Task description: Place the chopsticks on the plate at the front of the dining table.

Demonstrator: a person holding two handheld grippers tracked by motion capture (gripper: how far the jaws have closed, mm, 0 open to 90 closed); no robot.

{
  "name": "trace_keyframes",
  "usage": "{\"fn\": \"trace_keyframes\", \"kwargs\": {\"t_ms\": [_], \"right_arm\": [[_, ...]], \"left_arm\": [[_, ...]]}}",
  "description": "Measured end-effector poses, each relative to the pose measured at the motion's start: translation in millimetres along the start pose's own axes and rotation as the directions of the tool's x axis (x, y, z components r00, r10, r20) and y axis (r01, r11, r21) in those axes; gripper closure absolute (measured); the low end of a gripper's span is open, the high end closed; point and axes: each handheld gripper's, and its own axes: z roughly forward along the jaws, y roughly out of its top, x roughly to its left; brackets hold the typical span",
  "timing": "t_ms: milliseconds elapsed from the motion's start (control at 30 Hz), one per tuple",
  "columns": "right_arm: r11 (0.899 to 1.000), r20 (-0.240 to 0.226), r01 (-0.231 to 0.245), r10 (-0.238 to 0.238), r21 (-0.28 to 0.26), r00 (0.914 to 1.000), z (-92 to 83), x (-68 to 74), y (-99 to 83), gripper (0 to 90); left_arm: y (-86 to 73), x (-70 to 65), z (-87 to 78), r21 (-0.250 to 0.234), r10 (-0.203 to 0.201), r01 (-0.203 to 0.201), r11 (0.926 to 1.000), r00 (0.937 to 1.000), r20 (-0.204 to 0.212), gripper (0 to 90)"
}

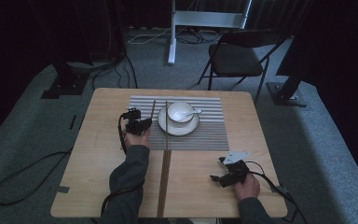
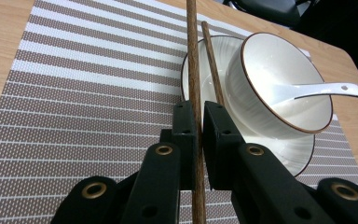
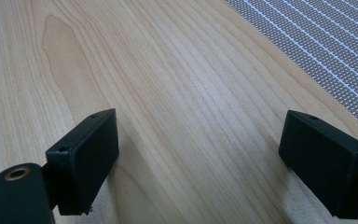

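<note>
One chopstick (image 2: 193, 60) beside plate (image 2: 303, 154) rim

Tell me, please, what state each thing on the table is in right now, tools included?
Left tool: shut on a chopstick.
Held chopstick: clamped between the jaws, pointing past the plate.
Second chopstick: lying across the plate's rim.
Bowl: upright on the plate, empty but for the spoon.
Spoon: resting in the bowl, handle over the rim.
Plate: flat on the striped placemat.
Right tool: open, empty, over bare table.
</note>
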Motion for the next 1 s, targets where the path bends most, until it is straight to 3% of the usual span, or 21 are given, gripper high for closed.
{"fn": "trace_keyframes", "kwargs": {"t_ms": [1000], "right_arm": [[1.0, 0.0, 0.0, 0.0, 0.0, 1.0, 0.0, 0.0, 0.0, 11.3]], "left_arm": [[11.0, -1.9, 10.4, -0.003, -0.066, 0.067, 0.9978, 0.9976, 0.021, 84.2]]}}
